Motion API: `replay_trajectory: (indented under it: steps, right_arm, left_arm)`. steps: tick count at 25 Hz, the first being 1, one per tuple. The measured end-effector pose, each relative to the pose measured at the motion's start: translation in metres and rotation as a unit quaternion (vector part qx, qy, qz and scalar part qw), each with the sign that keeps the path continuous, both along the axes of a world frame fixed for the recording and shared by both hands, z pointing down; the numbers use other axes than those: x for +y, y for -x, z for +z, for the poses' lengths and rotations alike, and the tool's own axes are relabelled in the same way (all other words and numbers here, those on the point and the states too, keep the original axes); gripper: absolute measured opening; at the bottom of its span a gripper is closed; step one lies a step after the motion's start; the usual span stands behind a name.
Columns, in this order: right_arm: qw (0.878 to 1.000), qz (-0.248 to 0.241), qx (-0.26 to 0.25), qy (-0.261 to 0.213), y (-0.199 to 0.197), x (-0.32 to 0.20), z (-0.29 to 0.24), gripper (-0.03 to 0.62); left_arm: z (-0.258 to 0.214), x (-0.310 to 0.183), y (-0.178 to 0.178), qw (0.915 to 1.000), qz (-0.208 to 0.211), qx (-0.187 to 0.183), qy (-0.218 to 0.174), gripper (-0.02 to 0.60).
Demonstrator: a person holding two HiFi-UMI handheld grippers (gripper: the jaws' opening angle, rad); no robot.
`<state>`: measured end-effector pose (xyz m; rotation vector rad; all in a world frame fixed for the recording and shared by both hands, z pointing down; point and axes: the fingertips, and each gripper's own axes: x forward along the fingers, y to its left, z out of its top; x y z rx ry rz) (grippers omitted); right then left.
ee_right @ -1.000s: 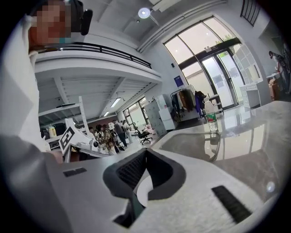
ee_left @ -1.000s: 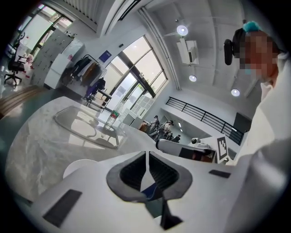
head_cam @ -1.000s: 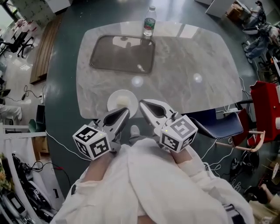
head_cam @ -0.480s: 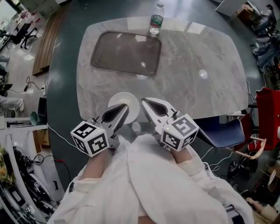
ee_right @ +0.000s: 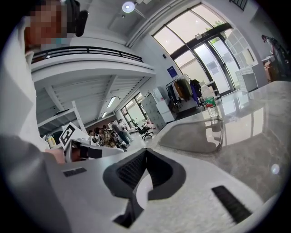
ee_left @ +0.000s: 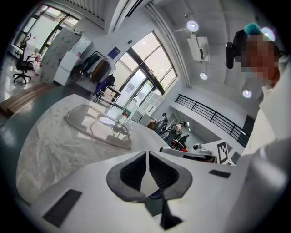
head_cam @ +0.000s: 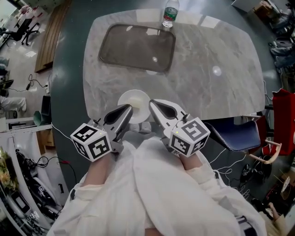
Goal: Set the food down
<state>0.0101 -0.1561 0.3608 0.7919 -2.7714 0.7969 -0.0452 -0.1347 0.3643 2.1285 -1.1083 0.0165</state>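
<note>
At table [head_cam: 212, 50] edge | left hand-held gripper [head_cam: 129, 109], right hand-held gripper [head_cam: 151, 102] — both closed | flanking plate [head_cam: 133, 92]

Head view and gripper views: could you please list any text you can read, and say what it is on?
No text is readable.
Bottle label: too small to read.
Left cube and right cube: square patterns only, no words.
Blue wall sign: blurred.

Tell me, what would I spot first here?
The left hand-held gripper and the right hand-held gripper pinch a white plate of pale food at the near edge of the marble table. Farther back lies a dark tray, with a water bottle standing by its far corner.
</note>
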Motion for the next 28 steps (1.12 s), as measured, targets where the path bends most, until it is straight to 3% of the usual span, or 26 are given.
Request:
replay_trajectory:
  steps: [13,19,24,28]
  right_arm:
    - [0.998,0.015,0.043,0.048,-0.003,0.029,0.031,0.002]
    - [0.995,0.008,0.070,0.074,0.003,0.044,0.051,0.002]
    - [0.991,-0.009,0.085,0.101,0.008,0.059,0.069,0.002]
    - [0.988,-0.014,0.092,0.126,0.013,0.066,0.085,0.002]
  left_arm:
    - [0.019,0.020,0.008,0.9993,0.023,0.014,0.024,0.031]
    - [0.039,0.029,0.026,0.9983,0.008,0.021,0.054,0.031]
    - [0.066,0.040,0.044,0.9965,-0.012,-0.018,0.081,0.031]
    - [0.085,0.049,0.051,0.9933,-0.024,-0.001,0.113,0.031]
